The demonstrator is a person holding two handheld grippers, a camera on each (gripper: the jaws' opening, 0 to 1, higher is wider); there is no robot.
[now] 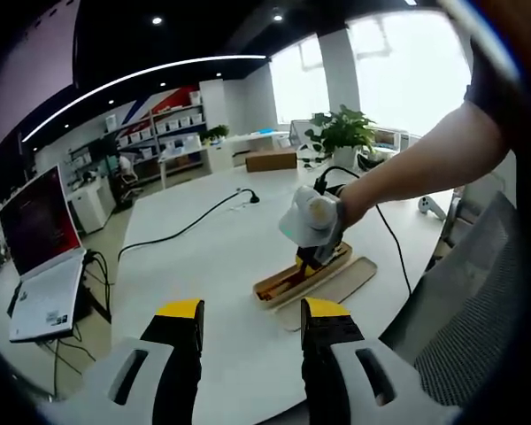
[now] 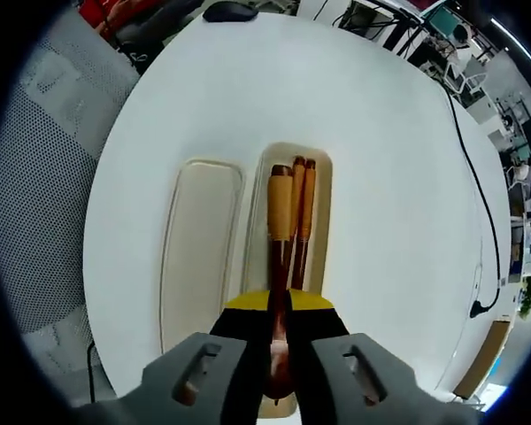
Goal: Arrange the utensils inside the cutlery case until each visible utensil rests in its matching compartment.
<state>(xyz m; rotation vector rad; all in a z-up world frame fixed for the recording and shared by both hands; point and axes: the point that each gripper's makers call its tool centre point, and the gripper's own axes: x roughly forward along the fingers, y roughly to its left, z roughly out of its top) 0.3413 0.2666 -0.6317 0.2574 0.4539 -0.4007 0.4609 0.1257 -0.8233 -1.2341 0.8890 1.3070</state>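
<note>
1. Now the right gripper stands over the cutlery case on the white round worktop; its fingers are closed almost together on the lower part of a wooden utensil.
2. This utensil has a pale wooden end pointing to the far end of the case and a dark reddish part that passes between the fingers (what kind of utensil it is, I cannot tell).
3. Two more slim wooden utensils, perhaps chopsticks, lie just beside it on the right, inside the same case.
4. The lid of the case, a pale oblong shape, lies flat on the worktop just to the left of the case, parallel to it.
5. The left gripper hangs above the near part of the worktop, well apart from the case; its fingers are wide open with nothing between them.
6. From the left gripper view, the case is seen further away with the right gripper on it, held by a person's hand.
7. A black cable runs over the far worktop, and an open laptop stands on the left.
</note>
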